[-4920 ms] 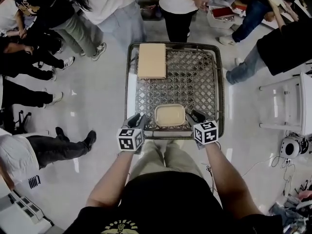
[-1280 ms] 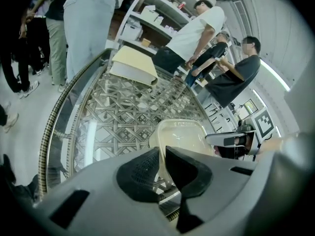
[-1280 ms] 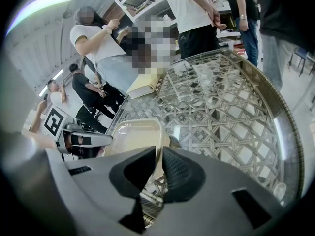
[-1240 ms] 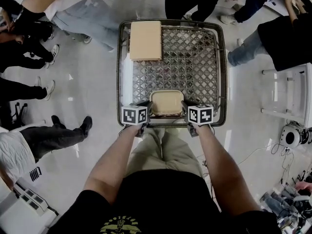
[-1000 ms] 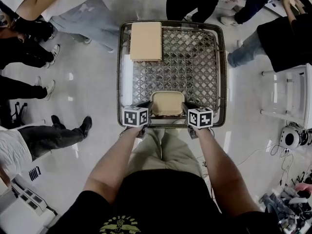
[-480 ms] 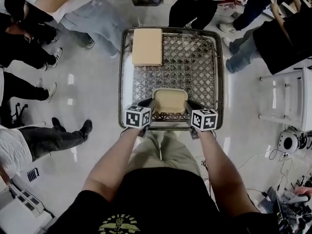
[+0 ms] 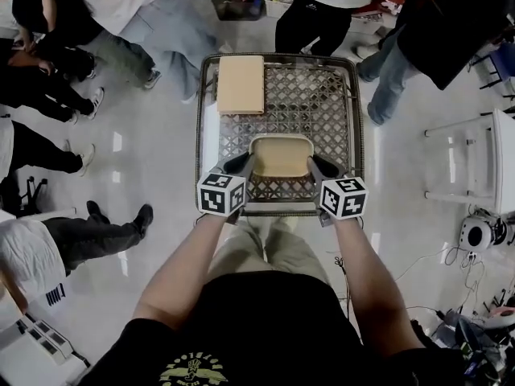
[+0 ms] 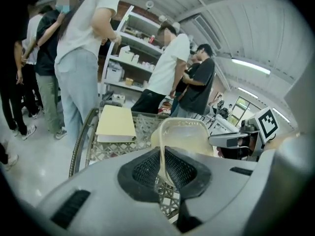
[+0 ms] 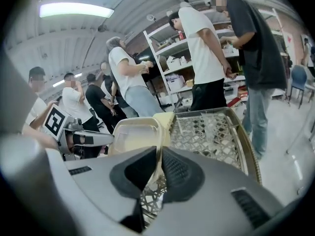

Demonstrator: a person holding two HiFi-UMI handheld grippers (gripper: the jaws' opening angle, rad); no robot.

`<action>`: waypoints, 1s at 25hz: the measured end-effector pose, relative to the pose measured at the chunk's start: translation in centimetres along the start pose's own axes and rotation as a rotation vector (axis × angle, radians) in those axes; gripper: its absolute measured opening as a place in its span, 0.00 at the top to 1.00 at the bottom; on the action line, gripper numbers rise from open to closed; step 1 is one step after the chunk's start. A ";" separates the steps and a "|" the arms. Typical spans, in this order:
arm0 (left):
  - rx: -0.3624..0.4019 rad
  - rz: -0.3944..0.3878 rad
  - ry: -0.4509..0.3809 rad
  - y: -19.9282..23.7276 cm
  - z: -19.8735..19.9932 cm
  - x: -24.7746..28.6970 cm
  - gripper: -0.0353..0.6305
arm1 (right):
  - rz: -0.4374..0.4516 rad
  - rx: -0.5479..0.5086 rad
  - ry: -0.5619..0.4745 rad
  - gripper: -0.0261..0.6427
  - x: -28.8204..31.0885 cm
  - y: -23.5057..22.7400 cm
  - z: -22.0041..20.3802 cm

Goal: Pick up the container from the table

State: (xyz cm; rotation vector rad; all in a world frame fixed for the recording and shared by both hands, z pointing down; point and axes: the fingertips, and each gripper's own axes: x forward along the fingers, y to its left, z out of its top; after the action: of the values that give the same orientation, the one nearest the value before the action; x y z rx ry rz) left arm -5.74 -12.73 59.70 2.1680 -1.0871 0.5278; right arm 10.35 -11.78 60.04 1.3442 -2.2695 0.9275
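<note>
Container (image 7: 281, 156) clamped by its two side rims; we see left gripper (image 7: 245, 164) and right gripper (image 7: 315, 166) each closed on it, above the desk (image 7: 323, 107).

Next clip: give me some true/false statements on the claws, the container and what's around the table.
1. The left claw is clamped on the rim of the translucent beige plastic container. True.
2. The right claw is open and empty. False: its pads pinch the container's opposite rim.
3. A flat tan pad lies at the far left corner of the metal lattice table. True.
4. The tan pad sits inside the container. False: it lies on the table, apart from the container.
5. Nobody stands near the table. False: several people stand around its far end.
</note>
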 end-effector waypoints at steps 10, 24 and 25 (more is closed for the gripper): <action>0.060 0.010 -0.129 -2.0 6.1 -4.2 0.90 | 0.018 -0.065 -0.144 0.91 -3.7 2.7 5.9; 0.160 0.016 -0.367 -6.1 16.2 -11.1 0.90 | 0.038 -0.197 -0.383 0.91 -11.4 7.6 16.5; 0.171 0.017 -0.385 -6.5 16.8 -11.7 0.90 | 0.036 -0.211 -0.397 0.91 -12.1 7.9 17.1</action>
State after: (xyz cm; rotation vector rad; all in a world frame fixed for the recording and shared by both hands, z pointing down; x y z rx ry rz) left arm -6.09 -15.12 38.39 2.4795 -1.3010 0.2185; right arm 9.97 -13.03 37.68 1.5004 -2.6004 0.4398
